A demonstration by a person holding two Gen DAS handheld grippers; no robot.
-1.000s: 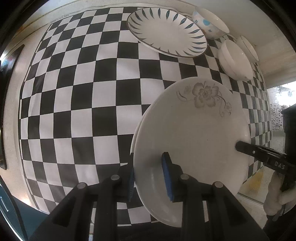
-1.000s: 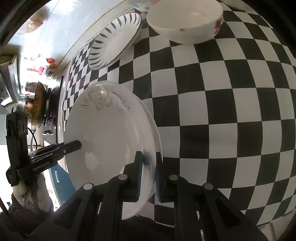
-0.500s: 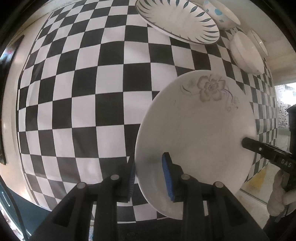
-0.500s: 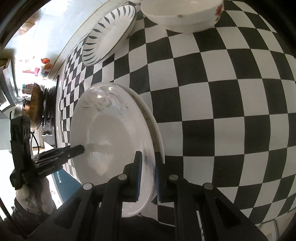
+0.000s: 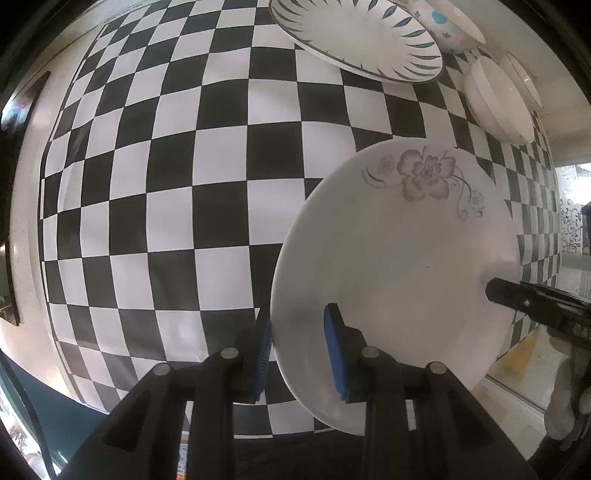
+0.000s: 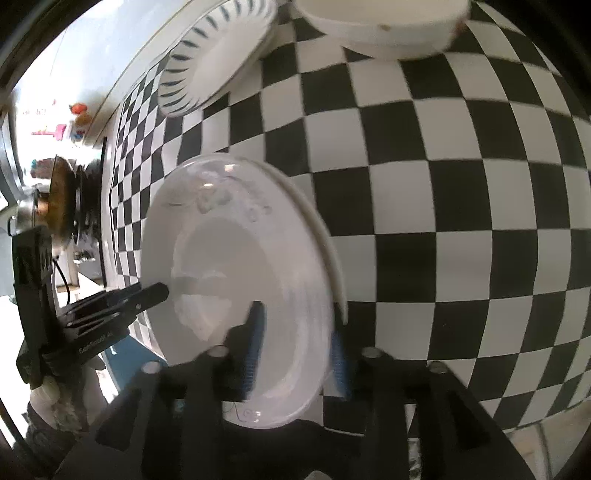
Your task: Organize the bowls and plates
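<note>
Your left gripper (image 5: 301,347) straddles the near rim of the flower-print plate (image 5: 399,266): one blue pad sits on the plate's upper face, the other below its edge, but a gap shows at the rim, so you cannot tell if the pads clamp it. The plate tilts above the checkered tablecloth (image 5: 177,177), flower motif on its far side.

Your right gripper (image 6: 295,350) stands spread, fingers apart on either side of the opposite rim; the view is blurred, and pad contact cannot be judged. In the right wrist view a second white rim (image 6: 328,251) shows just behind the flower-print plate (image 6: 236,266), as if another plate lies beneath; it is not visible from the left wrist.

At the far edge of the cloth: a leaf-pattern plate (image 5: 358,37), a blue-dotted bowl (image 5: 443,26) just beside it, and a plain white bowl (image 5: 495,99) near the right border. From the right wrist view, the leaf-pattern plate (image 6: 218,59) and a white bowl (image 6: 384,26) sit well apart from the held plate.
</note>
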